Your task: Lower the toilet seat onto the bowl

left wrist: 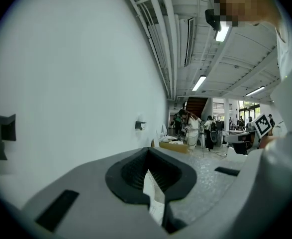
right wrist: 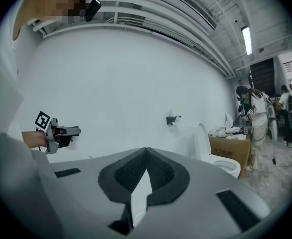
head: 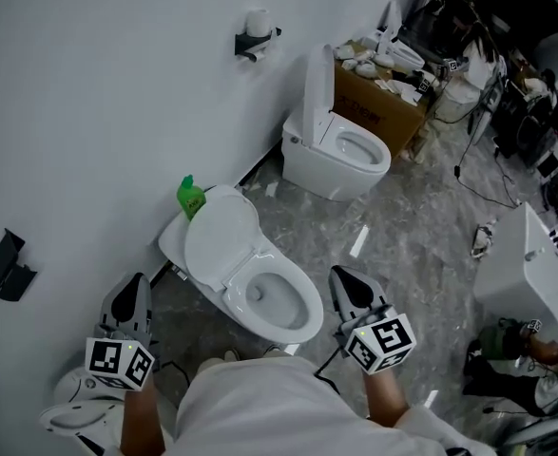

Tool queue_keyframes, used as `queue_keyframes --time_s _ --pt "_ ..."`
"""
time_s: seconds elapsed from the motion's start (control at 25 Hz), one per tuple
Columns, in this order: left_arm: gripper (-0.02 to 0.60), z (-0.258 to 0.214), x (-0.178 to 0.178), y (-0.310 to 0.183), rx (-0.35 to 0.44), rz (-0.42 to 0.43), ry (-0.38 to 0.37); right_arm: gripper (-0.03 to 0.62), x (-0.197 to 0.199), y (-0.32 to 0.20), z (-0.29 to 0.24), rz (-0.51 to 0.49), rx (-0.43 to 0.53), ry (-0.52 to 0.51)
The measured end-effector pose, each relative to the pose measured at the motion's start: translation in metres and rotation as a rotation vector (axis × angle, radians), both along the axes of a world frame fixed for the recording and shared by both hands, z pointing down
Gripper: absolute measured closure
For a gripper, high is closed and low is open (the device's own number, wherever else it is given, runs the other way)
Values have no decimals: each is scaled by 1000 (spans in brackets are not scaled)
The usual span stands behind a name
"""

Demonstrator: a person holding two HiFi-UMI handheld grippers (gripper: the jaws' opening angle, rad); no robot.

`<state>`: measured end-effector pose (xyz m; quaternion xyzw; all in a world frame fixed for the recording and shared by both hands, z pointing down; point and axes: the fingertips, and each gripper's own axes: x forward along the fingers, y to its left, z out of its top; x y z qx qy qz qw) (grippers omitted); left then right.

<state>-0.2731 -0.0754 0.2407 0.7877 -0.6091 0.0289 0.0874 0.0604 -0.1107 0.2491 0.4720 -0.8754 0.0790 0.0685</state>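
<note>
white glazed ceramic, smooth and oval: only the head view shows the toilet bowl (head: 312,302), which lies between and just ahead of the left gripper (head: 134,291) and the right gripper (head: 347,285). its toilet seat (head: 221,237) leans tipped back, nearer the left gripper. both grippers' ribbed black jaws are pressed together and empty. their own views face the bare wall (right wrist: 136,83).
</note>
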Motion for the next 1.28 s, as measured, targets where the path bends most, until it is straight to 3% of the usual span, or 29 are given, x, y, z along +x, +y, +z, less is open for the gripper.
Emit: queue_keyframes --time_s 0.36,1.28 --pt "575 -13 11 -7 63 44 29 595 -4 8 -14 24 39 21" --pt "575 -13 1 18 97 80 8 597 -31 36 -3 32 22 39"
